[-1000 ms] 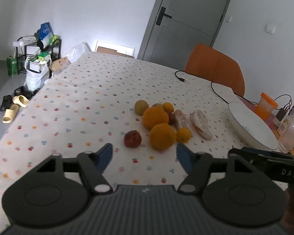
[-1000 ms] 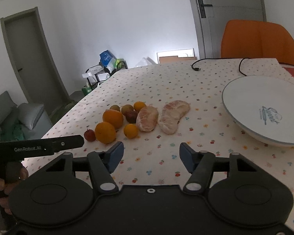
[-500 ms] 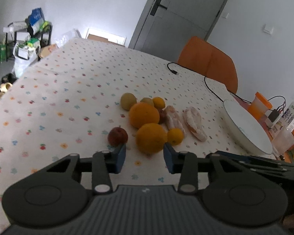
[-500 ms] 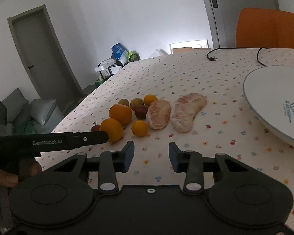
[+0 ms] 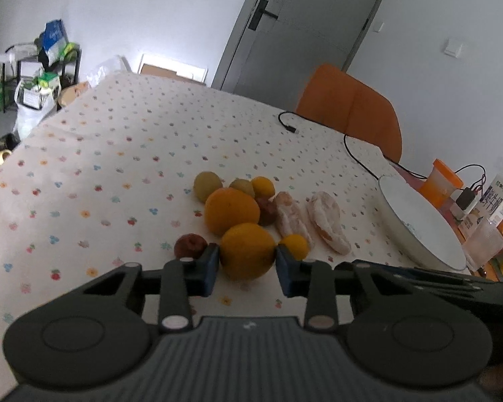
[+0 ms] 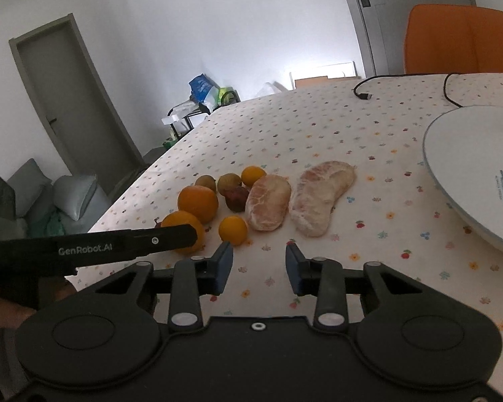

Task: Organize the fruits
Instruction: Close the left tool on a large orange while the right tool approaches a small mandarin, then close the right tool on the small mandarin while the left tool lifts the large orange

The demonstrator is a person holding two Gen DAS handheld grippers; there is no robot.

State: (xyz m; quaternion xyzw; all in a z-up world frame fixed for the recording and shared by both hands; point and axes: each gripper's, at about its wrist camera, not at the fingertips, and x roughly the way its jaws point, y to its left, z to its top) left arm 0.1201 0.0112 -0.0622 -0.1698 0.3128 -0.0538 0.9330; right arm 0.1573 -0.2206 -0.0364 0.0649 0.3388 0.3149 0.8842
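Fruits (image 5: 233,211) lie in one loose cluster on the table (image 5: 134,154), just ahead of both claws and well short of the white plate (image 6: 469,154), which stands empty to the right.

Nearest, the left claw (image 5: 247,261) has just been closing to a narrow gap. Its tips frame the near orange (image 5: 248,251) in the wrist view, but that orange looks wider than the gap and seems to sit just beyond the tips, so nothing is pinched. A small red fruit (image 5: 190,245) sits beside its left finger and a small yellow-orange fruit (image 5: 293,246) beside its right.

The right claw (image 6: 259,256) has likewise just been closing and stands narrow, with only bare cloth between its fingers. It points at the two peeled citrus segments (image 6: 268,206), which lie side by side.

Behind the near orange a second orange (image 6: 198,202), a dark red fruit (image 6: 234,197) and three smaller fruits are bunched together, several of them touching. The plate is probably where they are meant to go. Both claws would need to widen before taking anything.

Farther off, a black cable (image 5: 318,134) trails across the table towards an orange chair (image 5: 348,107).
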